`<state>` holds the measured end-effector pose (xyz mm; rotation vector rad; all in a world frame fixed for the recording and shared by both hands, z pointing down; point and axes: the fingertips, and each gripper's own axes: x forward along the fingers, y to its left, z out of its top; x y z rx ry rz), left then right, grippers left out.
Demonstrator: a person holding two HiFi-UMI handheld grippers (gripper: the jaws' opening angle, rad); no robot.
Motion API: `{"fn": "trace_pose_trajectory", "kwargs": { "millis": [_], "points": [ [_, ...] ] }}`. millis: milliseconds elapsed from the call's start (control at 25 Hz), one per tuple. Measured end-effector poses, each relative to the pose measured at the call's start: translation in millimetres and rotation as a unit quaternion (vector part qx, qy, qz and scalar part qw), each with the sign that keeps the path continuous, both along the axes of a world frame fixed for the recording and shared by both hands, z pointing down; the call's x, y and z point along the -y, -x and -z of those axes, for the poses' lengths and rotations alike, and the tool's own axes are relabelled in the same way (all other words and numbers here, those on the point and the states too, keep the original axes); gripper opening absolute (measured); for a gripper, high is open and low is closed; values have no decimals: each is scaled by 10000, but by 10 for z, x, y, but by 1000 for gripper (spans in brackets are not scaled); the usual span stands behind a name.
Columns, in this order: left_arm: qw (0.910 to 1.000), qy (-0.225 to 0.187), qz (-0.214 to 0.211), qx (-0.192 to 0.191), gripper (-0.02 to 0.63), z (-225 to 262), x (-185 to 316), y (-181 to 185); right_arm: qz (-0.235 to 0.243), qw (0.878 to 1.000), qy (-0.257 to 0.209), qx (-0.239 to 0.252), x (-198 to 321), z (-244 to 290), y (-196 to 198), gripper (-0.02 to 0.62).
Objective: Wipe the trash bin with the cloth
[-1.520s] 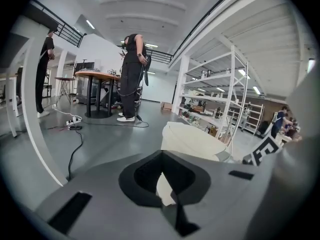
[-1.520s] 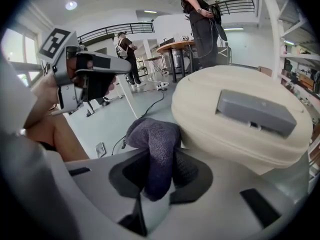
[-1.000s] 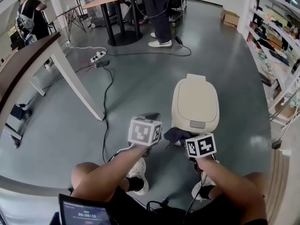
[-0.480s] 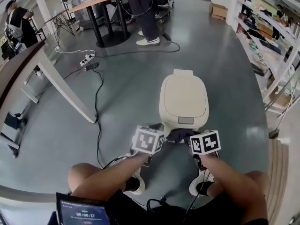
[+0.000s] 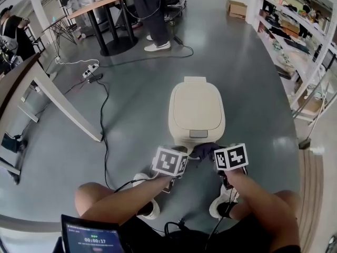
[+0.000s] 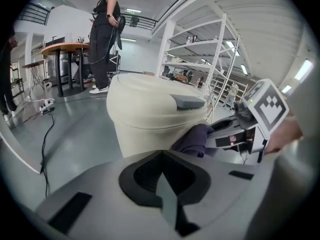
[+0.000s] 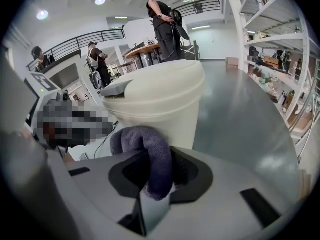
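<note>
The cream trash bin (image 5: 196, 112) stands on the grey floor with its lid down, straight in front of me. A dark purple cloth (image 5: 206, 150) hangs bunched against the bin's near side, just below the lid's grey tab. My right gripper (image 5: 225, 156) is shut on the cloth (image 7: 148, 156), and the bin (image 7: 161, 101) fills that view right behind it. My left gripper (image 5: 172, 159) sits to the left of the cloth, jaws together with nothing between them. In the left gripper view the bin (image 6: 150, 115), the cloth (image 6: 194, 139) and the right gripper (image 6: 252, 121) are all close ahead.
A black cable (image 5: 103, 121) runs over the floor left of the bin toward a power strip (image 5: 88, 68). A white table leg (image 5: 63, 107) slants at the left. Shelving (image 5: 300, 46) lines the right. A person (image 5: 151, 12) stands by the far table. A tablet (image 5: 92, 239) is at my knee.
Both grippers and the cloth have closed in on the bin's front side. The head view has shifted, so the bin now sits more to the centre.
</note>
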<state>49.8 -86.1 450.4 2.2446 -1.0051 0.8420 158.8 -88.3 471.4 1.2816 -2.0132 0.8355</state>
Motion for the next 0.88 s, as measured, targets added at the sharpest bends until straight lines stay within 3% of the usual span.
{"fn": "trace_pose_trajectory", "kwargs": {
  "millis": [480,680,880],
  "points": [
    [9989,50,-452,57,-3,-83,-58,-406,-202,9997,19,-167,66,-85,-350,89],
    [9979,-41,-530,367,-3,-191,-34,-231,-27,9992,4,-404,22,-125,-325,89],
    [9989,49,-312,334,-3,-243,-2,8,190,9986,168,-468,-86,-271,-110,89]
  ]
}}
